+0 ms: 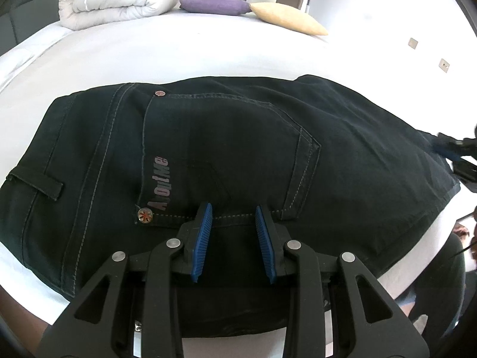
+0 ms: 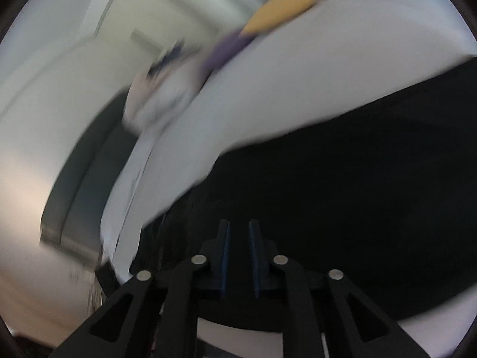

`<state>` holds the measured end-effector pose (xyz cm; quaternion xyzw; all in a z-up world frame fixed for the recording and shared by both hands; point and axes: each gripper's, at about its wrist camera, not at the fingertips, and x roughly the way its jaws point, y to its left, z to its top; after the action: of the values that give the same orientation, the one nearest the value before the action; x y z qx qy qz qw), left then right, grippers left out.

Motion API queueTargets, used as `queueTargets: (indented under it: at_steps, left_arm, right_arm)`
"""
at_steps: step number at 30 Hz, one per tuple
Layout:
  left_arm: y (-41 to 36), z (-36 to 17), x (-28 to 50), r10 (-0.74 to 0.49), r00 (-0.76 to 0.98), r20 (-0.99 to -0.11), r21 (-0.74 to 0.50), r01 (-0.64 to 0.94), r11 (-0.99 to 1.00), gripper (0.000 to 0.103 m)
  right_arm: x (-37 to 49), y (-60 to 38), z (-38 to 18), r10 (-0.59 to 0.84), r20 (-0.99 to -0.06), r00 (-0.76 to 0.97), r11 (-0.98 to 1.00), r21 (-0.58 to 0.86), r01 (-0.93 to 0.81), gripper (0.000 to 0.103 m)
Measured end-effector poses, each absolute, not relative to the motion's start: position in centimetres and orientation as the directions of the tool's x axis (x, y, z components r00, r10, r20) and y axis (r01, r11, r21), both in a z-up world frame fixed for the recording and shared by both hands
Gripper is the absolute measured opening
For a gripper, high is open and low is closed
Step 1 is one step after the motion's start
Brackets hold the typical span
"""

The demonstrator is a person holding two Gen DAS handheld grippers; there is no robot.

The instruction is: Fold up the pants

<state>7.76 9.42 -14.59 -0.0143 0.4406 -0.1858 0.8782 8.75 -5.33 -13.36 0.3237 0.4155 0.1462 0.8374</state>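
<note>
Left wrist view: folded dark pants (image 1: pixel 226 149) lie on the white bed (image 1: pixel 179 53), both grippers' jaws apart.

A bedroom: white bed (image 1: pixel 208 56), rolled duvet (image 1: pixel 116 0), two pillows (image 1: pixel 216 4).

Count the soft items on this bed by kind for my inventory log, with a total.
Dark denim pants: 1
Small cushions: 2, one purple fabric cushion and one pale yellow fabric cushion
Rolled white quilted duvet: 1
Total: 4, all lying on the white bed sheet.
</note>
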Motion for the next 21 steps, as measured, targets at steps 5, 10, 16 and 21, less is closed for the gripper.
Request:
queueTargets:
  at_steps: [5, 10, 16, 21]
  left_arm:
    - [9.7, -14.6, 7.5, -0.340, 0.546, -0.766, -0.187, 0.317, 0.930, 0.030]
    - [8.6, -14.7, 8.1, -0.333, 0.548, -0.767, -0.182, 0.311, 0.933, 0.030]
    - [8.2, -14.8, 8.5, -0.321, 0.552, -0.769, -0.179, 0.296, 0.938, 0.030]
    - [7.9, -14.9, 8.6, -0.317, 0.551, -0.772, -0.177, 0.292, 0.940, 0.030]
  right_arm:
    - [14.0, -6.9, -17.8, 0.538, -0.664, 0.519, 0.710, 0.689, 0.146, 0.012]
    - [14.3, -16.4, -20.0, 0.459, -0.647, 0.609, 0.630, 0.720, 0.290, 0.000]
    - [12.7, -27.8, -17.1, 0.099, -0.679, 0.728, 0.671, 0.585, 0.455, 0.000]
    - [8.0, -33.1, -13.1, -0.114, -0.636, 0.764, 0.578, 0.583, 0.571, 0.010]
